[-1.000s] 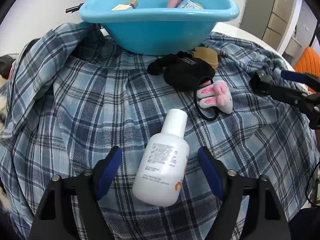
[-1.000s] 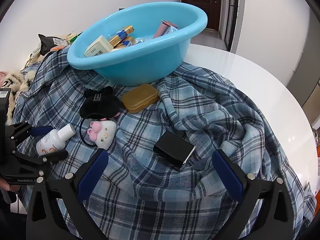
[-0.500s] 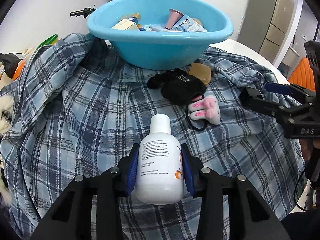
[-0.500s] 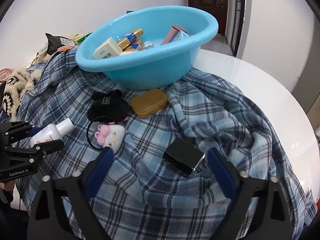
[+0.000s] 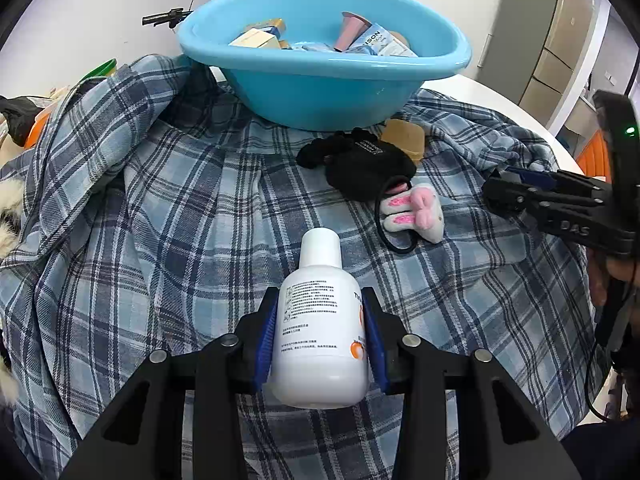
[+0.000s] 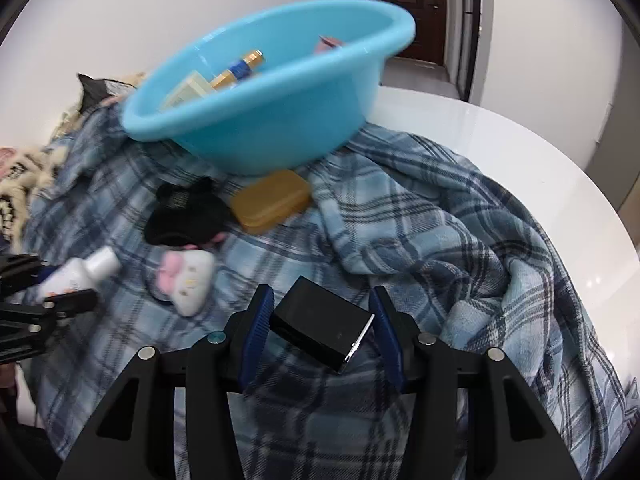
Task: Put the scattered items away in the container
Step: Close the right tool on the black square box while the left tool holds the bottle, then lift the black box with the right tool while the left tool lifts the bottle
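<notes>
My left gripper [image 5: 320, 332] is shut on a white lotion bottle [image 5: 320, 320] and holds it above the plaid cloth, cap pointing at the blue basin [image 5: 320, 80]. My right gripper [image 6: 320, 328] has closed in around a small black box [image 6: 320, 328] on the cloth; its pads touch or nearly touch the box's sides. On the cloth lie a black pouch [image 5: 360, 164], an amber case [image 5: 404, 140] and a pink-and-white plush hair tie [image 5: 416, 216]. The basin [image 6: 260, 120] holds several boxes and tubes.
The blue plaid cloth [image 5: 160, 220] covers a round white table [image 6: 540, 168]. Clutter and a furry item [image 6: 24, 176] lie at the far left. The left gripper with the bottle shows in the right wrist view [image 6: 60, 288].
My left gripper closed on the white bottle and lifted it. My right gripper moved forward and down over the black box, and its jaws narrowed around it.
</notes>
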`<state>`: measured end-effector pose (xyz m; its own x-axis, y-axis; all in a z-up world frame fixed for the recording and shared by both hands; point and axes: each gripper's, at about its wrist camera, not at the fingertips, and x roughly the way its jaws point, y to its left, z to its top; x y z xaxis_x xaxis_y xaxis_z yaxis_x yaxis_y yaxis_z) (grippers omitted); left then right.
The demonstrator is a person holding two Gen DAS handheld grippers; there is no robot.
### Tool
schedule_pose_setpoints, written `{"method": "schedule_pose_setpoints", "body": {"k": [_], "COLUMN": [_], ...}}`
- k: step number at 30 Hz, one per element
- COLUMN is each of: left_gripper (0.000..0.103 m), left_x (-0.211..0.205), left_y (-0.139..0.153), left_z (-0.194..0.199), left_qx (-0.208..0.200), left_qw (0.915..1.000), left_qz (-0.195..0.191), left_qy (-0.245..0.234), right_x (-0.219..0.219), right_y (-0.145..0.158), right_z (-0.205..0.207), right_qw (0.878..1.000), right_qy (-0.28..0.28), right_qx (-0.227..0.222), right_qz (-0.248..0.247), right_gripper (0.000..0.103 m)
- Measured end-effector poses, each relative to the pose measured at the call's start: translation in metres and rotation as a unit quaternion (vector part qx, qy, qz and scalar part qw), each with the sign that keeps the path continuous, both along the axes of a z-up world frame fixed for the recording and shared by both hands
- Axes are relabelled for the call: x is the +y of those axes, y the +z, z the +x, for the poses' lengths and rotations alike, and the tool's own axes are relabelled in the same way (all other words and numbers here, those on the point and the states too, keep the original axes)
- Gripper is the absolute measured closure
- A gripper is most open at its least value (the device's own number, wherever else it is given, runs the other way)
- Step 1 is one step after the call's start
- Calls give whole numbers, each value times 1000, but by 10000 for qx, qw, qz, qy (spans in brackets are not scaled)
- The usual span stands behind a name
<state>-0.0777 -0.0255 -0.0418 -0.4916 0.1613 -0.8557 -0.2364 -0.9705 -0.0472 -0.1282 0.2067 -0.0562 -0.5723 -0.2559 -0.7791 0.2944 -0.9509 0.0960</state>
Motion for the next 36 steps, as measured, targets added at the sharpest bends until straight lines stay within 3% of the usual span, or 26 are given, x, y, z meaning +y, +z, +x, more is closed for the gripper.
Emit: {"method": "schedule_pose_setpoints", "body": {"k": [11, 18, 22, 24, 26, 36], "left_gripper": [61, 61, 61, 61, 61, 61], "left_x": [5, 1, 3, 4, 4, 3], "left_y": [1, -4, -6, -6, -6, -1], "left_z": [1, 0, 1, 1, 1, 1], "left_qx": [-6, -65, -90, -93, -91, -30], "left_qw": [10000, 9999, 10000, 10000, 10000, 10000], "left_qz": [39, 46, 38, 32, 39, 43], "left_qy": [-53, 71, 20, 10, 11, 44], "right_x": [-30, -32, -28, -28, -26, -32], "right_y": [8, -15, -20, -21, -20, 5], "right_z": [24, 21, 23, 23, 24, 36], "right_qw": [9974, 9983, 9986, 9986, 9989, 9983], "right_qy": [694, 524, 453, 452, 419, 558], "right_qx": [-94, -269, -263, -270, -227, 139], "right_qz": [-147, -44, -28, -50, -28, -46], "right_gripper": [55, 54, 44, 44, 54, 55]}}
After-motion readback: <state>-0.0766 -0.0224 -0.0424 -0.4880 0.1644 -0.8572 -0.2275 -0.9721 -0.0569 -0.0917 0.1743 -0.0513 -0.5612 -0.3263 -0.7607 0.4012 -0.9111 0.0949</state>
